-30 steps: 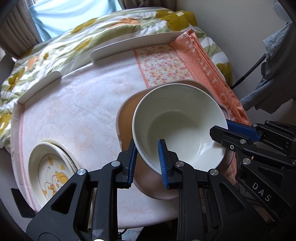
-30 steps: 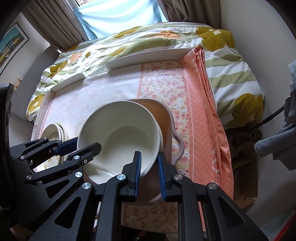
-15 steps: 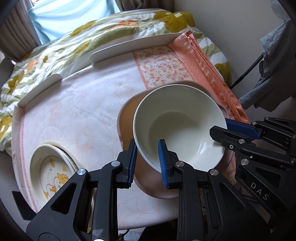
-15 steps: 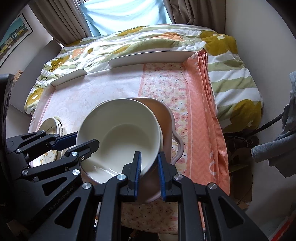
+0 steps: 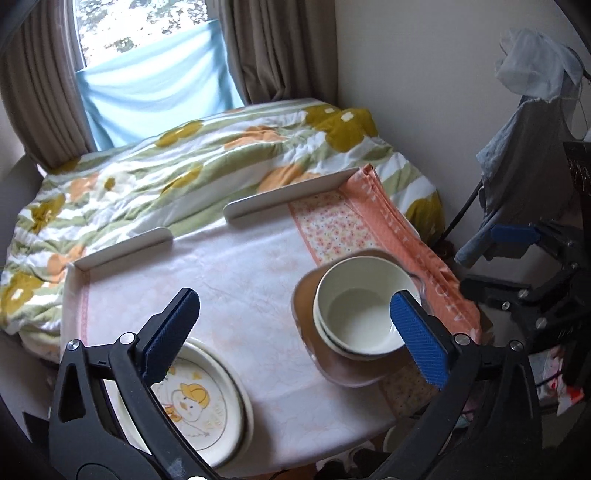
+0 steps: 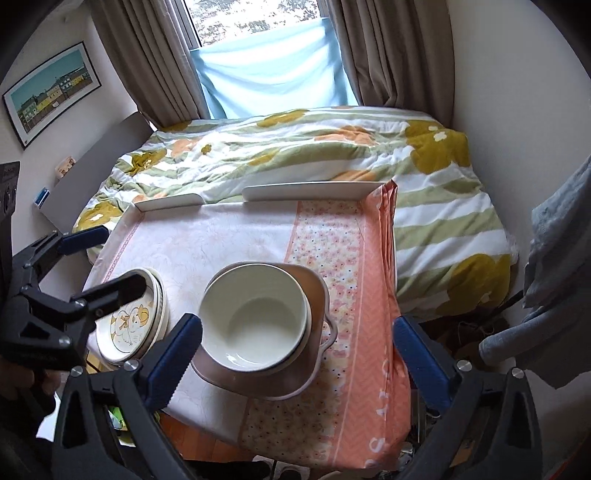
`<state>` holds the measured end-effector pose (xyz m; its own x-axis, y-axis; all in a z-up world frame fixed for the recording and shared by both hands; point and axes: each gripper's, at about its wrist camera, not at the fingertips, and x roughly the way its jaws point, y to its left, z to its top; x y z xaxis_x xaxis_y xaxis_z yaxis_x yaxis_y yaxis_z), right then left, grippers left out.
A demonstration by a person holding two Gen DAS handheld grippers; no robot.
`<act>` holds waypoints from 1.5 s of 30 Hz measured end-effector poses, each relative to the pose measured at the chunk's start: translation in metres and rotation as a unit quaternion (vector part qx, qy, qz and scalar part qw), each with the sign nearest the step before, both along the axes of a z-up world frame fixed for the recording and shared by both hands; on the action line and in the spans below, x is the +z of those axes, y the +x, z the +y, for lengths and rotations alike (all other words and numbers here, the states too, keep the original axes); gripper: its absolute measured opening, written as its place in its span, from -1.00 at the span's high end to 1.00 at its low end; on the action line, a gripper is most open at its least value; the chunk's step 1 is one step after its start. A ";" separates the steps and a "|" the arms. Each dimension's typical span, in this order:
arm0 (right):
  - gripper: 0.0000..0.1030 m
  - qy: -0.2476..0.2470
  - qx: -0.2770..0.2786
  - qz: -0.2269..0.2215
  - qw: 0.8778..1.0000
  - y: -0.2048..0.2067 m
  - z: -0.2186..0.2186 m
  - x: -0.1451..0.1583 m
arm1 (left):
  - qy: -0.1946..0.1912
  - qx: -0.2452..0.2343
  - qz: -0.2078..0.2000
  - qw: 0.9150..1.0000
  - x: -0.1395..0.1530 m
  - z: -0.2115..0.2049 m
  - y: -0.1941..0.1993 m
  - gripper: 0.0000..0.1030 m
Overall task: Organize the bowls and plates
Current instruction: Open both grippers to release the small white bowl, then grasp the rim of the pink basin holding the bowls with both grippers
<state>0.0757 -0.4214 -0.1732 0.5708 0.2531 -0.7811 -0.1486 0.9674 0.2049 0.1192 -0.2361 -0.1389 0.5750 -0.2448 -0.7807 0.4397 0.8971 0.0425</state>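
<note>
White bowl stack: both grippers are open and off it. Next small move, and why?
Probably back both grippers away and stop. The white bowl sits nested on another inside the pink handled dish, the duck plates are stacked at the left, and the left gripper and right gripper hold nothing.

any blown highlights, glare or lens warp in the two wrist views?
Left wrist: window overexposed, table edge bowed by fisheye, black vignette in the corners, left tool open and sharp. Right wrist: window blown out too, soft sheen inside the white bowl, wall picture curved near the rim, right tool open.
</note>
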 end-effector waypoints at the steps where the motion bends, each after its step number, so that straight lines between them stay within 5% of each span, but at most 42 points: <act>1: -0.99 -0.008 0.004 0.003 1.000 -0.002 -0.003 0.001 | 0.001 -0.014 0.017 1.000 -0.005 0.004 0.000 -1.00; 6: -0.99 -0.075 0.012 0.085 0.993 0.000 -0.008 -0.023 | 0.009 -0.007 0.121 0.993 -0.059 0.020 0.006 -0.99; 14: -0.98 -0.117 0.026 0.161 0.980 0.024 0.001 -0.072 | 0.044 -0.007 0.178 0.983 -0.106 0.001 0.027 -0.87; 24: -0.02 -0.129 0.094 0.217 0.963 0.049 0.021 -0.115 | 0.062 -0.027 0.240 0.968 -0.146 -0.014 0.040 -0.29; 28: 0.36 -0.108 0.111 0.227 0.961 0.055 0.026 -0.127 | 0.060 -0.033 0.251 0.966 -0.158 -0.023 0.043 0.02; 37: 0.75 -0.072 0.136 0.220 0.963 0.057 0.030 -0.141 | 0.051 -0.051 0.247 0.966 -0.174 -0.040 0.045 0.72; 45: 0.75 -0.071 0.141 0.195 0.968 0.048 0.027 -0.131 | 0.056 -0.036 0.209 0.976 -0.158 -0.044 0.039 0.74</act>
<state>0.1241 -0.3948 -0.3045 0.1487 0.2292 -0.9620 -0.3483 0.9226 0.1659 0.1582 -0.2797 -0.2965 0.1843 -0.1719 -0.9677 0.5019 0.8630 -0.0577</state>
